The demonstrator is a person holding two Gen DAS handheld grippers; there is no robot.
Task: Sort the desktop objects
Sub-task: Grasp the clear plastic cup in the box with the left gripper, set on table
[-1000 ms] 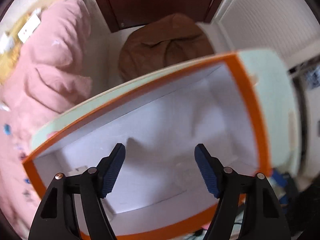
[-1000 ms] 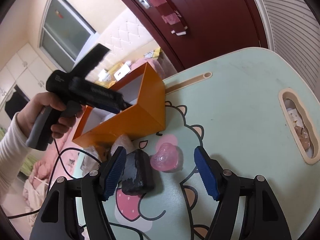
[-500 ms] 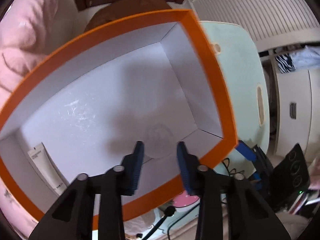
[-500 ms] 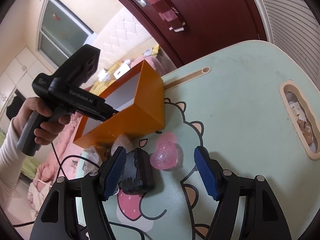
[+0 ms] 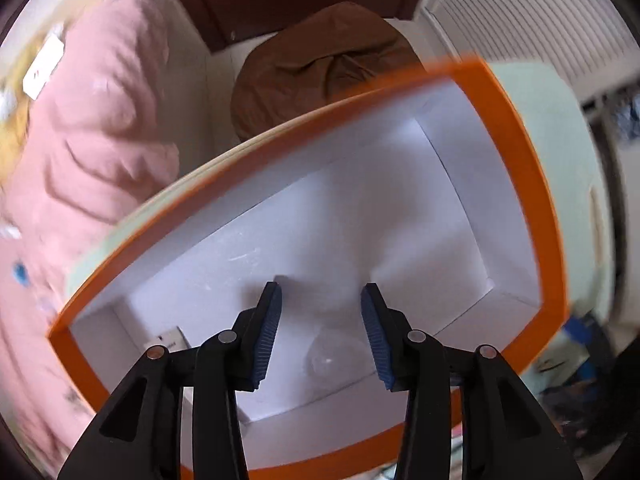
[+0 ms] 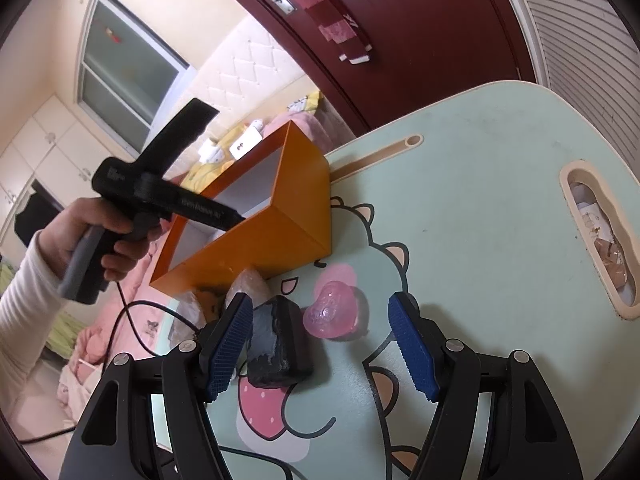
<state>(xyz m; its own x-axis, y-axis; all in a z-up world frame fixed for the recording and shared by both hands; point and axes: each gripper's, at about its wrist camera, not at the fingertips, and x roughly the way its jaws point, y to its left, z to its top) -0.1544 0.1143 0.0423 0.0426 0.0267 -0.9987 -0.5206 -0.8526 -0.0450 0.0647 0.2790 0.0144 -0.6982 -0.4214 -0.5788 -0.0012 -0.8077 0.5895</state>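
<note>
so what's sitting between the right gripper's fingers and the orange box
In the right wrist view, between the right gripper and the orange box lie a dark block, a pink heart-shaped piece and a crumpled clear wrapper, all on the table.

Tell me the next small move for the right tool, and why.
Probably ease the right tool forward and down around the pink heart. It is open with nothing gripped, the heart lies on the table between its fingers, and the orange box sits just beyond.
</note>
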